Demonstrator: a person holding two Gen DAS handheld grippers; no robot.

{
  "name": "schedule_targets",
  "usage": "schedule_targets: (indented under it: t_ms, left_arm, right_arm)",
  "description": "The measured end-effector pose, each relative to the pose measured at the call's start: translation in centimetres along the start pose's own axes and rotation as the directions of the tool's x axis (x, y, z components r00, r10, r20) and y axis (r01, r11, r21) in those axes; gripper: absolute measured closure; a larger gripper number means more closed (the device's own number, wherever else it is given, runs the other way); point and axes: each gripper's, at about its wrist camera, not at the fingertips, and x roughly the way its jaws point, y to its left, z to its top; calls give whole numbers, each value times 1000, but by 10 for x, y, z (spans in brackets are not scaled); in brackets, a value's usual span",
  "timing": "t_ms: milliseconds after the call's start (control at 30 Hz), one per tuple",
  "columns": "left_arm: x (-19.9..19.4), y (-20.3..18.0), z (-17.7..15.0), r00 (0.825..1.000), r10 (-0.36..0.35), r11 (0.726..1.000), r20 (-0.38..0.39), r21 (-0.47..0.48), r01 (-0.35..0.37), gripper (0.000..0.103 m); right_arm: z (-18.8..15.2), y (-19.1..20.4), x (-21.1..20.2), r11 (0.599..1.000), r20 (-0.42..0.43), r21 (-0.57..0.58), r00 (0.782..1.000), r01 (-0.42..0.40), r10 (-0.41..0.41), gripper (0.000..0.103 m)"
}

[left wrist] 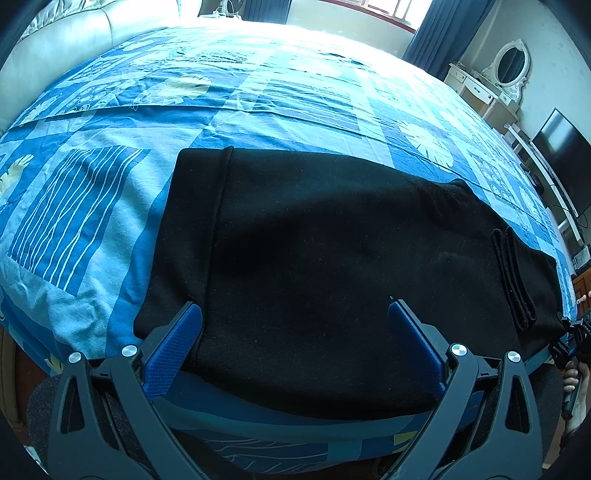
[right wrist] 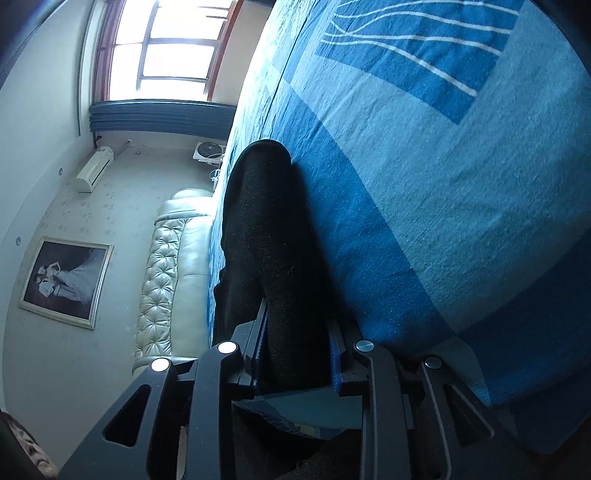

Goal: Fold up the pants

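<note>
Black pants (left wrist: 325,240) lie flat on the blue patterned bed sheet (left wrist: 110,184), near the bed's front edge, with a hem band at the left and a doubled seam at the right. My left gripper (left wrist: 295,314) is open, its blue fingers (left wrist: 177,339) spread wide over the pants' near edge. In the right wrist view, turned on its side, my right gripper (right wrist: 295,332) is shut on a thick folded edge of the pants (right wrist: 273,229), right beside the sheet (right wrist: 443,184).
A padded cream headboard (left wrist: 62,48) stands at the bed's left. A white dressing table with an oval mirror (left wrist: 509,70) and a dark TV (left wrist: 565,155) are at the right. A window and blue curtains (left wrist: 443,33) are behind the bed.
</note>
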Motion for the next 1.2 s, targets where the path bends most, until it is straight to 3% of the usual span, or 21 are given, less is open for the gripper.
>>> schedule_targets:
  t_ms: [100, 133, 200, 233, 300, 400, 467, 533, 667, 800, 1067, 1200]
  left_arm:
    - [-2, 2, 1, 1000, -15, 1000, 0, -9, 15, 2]
    - [-3, 3, 2, 1000, -21, 1000, 1, -16, 21, 2]
    - [-4, 4, 3, 1000, -30, 999, 3, -27, 30, 2]
    - [-4, 5, 4, 1000, -30, 999, 3, -30, 31, 2]
    - [-4, 3, 4, 1000, -28, 999, 3, -29, 28, 2]
    - [-7, 0, 3, 1000, -30, 999, 9, -16, 30, 3]
    - [-10, -2, 4, 999, -34, 999, 17, -7, 34, 2]
    - [-16, -3, 6, 999, -34, 999, 33, -3, 34, 2]
    - [-29, 3, 11, 997, -29, 999, 70, -11, 30, 3]
    - [-32, 24, 16, 997, -4, 999, 76, -46, 8, 2]
    - [-27, 95, 33, 998, -26, 963, 58, -266, 41, 3]
    - [-15, 115, 38, 998, -61, 948, 34, -309, 69, 3]
  right_arm:
    - [7, 19, -14, 991, 44, -48, 991, 127, -125, 69]
    - [8, 31, -20, 974, 82, -89, 976, 210, -203, 67]
    - [9, 60, -31, 910, 208, -162, 915, 382, -346, 63]
    - [7, 75, -33, 892, 251, -195, 900, 407, -356, 62]
    - [2, 96, -25, 910, 252, -237, 926, 341, -281, 61]
    - [-4, 115, 16, 949, 100, -279, 987, 148, -124, 56]
    - [-9, 121, 49, 960, -17, -280, 1000, 17, -23, 56]
    - [-12, 123, 80, 959, -102, -279, 995, -46, 18, 56]
    - [-11, 111, 111, 963, -168, -268, 986, -22, -24, 56]
    - [-11, 97, 110, 980, -174, -183, 984, -72, 40, 57]
    - [-19, 103, 112, 961, -173, -275, 984, -5, -45, 57]
    - [-22, 107, 114, 958, -163, -286, 983, 31, -81, 57]
